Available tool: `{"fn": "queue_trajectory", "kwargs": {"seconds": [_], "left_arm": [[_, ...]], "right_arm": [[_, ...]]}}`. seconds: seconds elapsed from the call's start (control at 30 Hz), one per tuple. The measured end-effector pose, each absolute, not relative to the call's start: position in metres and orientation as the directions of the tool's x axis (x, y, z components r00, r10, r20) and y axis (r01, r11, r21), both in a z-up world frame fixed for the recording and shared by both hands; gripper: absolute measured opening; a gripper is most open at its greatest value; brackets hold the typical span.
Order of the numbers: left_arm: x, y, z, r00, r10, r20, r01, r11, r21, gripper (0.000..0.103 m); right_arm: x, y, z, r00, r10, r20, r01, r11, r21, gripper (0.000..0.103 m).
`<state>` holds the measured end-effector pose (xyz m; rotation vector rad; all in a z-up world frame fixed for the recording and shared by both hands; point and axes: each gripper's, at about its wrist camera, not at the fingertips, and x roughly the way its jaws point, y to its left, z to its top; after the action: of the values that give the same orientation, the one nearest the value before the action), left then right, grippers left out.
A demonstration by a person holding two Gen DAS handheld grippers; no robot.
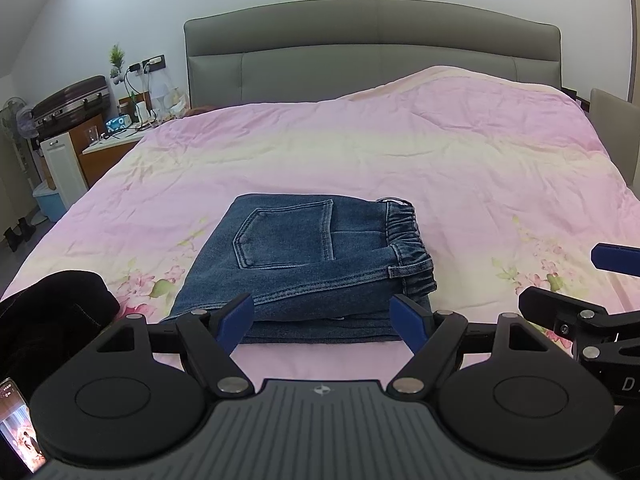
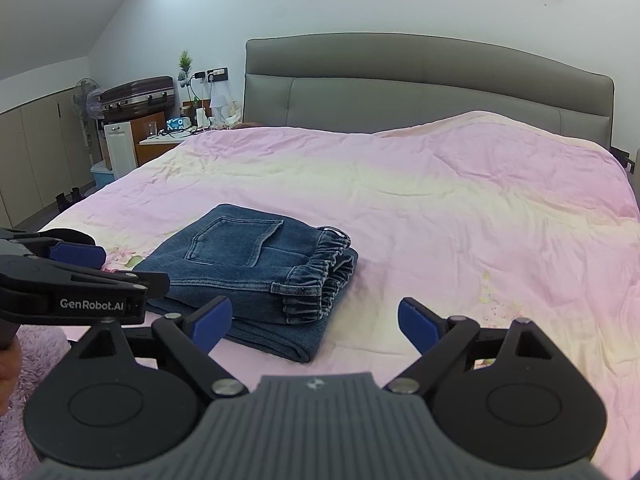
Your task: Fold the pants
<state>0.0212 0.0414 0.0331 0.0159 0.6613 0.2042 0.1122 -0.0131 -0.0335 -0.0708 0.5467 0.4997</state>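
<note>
Lying folded on the bed (image 1: 360, 152), the pants (image 1: 304, 268) look done or v. nearly so: a compact rectangular stack, several layers thick, near the foot edge of the bed, a bit toward its left side. Back pocket faces up, elastic waistband (image 1: 412, 248) gathered along the right side of the stack, fold edges stacked at the near side. My read: task approx. complete; at most a bit of squaring up left, since lower layers stick out slightly past the top one at the near edge.

Left tongs (image 1: 322, 322) stand wide, nothing between the blue pads, hovering just short of the stack's near edge. Right tongs (image 2: 314, 322) also wide and empty, over the stack's near right corner, w/ bare sheet under the right pad. Neither pair touches the denim as far as I can tell.

Materials: pants are mid-blue washed denim, stiff-ish, w/ paler stitching and fade lines around the pocket; waistband puckered into tight ruffles. Bed cover is pink-to-cream cotton-like sheet w/ floral print, lightly creased, soft under the stack. Headboard (image 2: 420, 80) is grey, padded, smooth panels.
</note>
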Motion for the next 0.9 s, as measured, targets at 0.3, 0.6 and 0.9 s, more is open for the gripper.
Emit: {"fn": "queue_trajectory", "kwargs": {"seconds": [0.3, 0.6, 0.9], "left_arm": [[0.0205, 0.0416, 0.0335, 0.768, 0.195, -0.61, -0.185, 0.979, 0.08, 0.09], [0.0195, 0.0423, 0.0336, 0.765, 0.195, -0.614, -0.188, 0.979, 0.078, 0.09], [0.0188, 0.0414, 0.0343, 0.764, 0.194, -0.615, -0.186, 0.98, 0.077, 0.09]], "right_arm": [[0.1093, -0.0142, -0.0323, 0.74, 0.44, -0.509, -0.478, 0.876, 0.063, 0.087], [0.1095, -0.0164, -0.0321, 0.739, 0.441, -0.509, -0.479, 0.876, 0.065, 0.087], [0.1093, -0.0168, -0.0317, 0.739, 0.443, -0.508, -0.479, 0.875, 0.067, 0.087]]}}
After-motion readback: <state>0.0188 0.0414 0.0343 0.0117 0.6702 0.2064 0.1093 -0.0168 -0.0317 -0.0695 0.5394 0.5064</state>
